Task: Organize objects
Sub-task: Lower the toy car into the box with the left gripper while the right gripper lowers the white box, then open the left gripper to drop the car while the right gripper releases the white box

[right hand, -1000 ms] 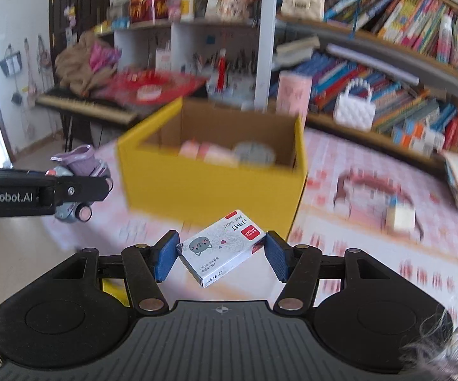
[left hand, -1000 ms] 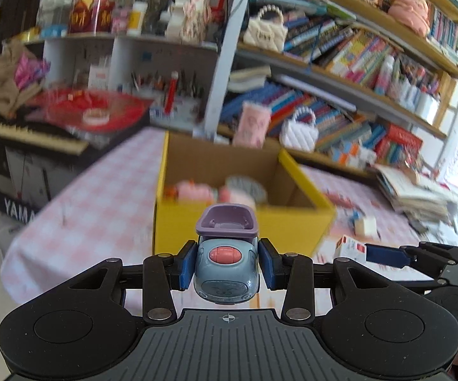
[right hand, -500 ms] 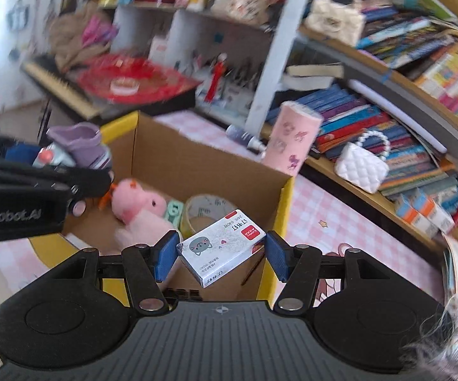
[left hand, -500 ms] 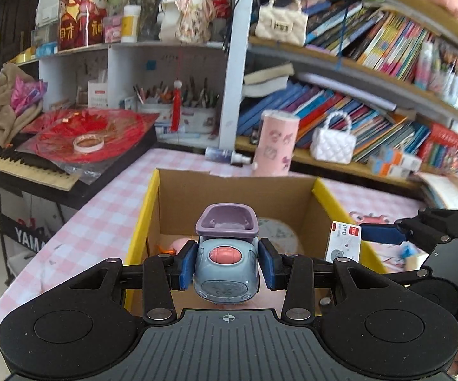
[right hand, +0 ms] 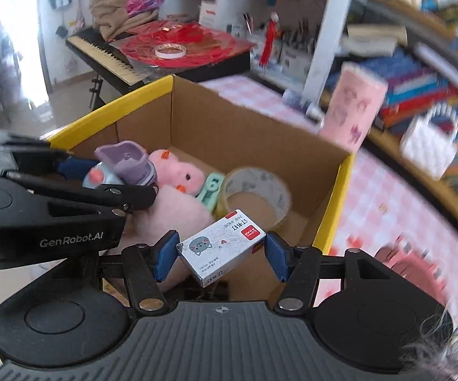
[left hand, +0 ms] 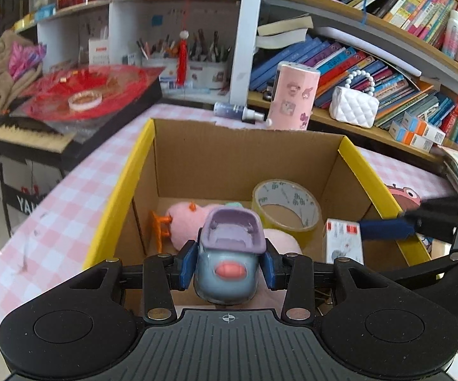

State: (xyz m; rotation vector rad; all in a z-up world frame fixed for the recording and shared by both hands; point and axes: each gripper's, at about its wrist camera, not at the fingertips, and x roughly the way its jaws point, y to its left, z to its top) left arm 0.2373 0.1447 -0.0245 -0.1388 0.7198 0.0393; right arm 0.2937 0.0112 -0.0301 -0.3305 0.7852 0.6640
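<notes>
My left gripper [left hand: 227, 266] is shut on a small blue and purple toy car [left hand: 229, 254], held over the open top of a yellow cardboard box [left hand: 118, 190]. My right gripper [right hand: 221, 252] is shut on a small white staple box [right hand: 221, 244] with a cat drawing, also above the box's inside. In the left wrist view the staple box [left hand: 343, 241] hangs at the right wall of the yellow box. Inside lie a pink plush toy [left hand: 187, 219], a roll of tape [left hand: 287, 208] and a mint green item [right hand: 211, 187]. In the right wrist view the toy car [right hand: 121, 166] sits at the left.
The box stands on a pink checked tablecloth [left hand: 70, 197]. Behind it are a pink patterned tin [left hand: 294, 95], a spray bottle [left hand: 238, 111], a white quilted purse [left hand: 352, 108] and shelves packed with books [left hand: 371, 66]. A keyboard [left hand: 19, 130] with red items stands at the left.
Both grippers have moved forward from in front of the yellow box to above its open inside, tilting downward. Each keeps its grip on its object.
</notes>
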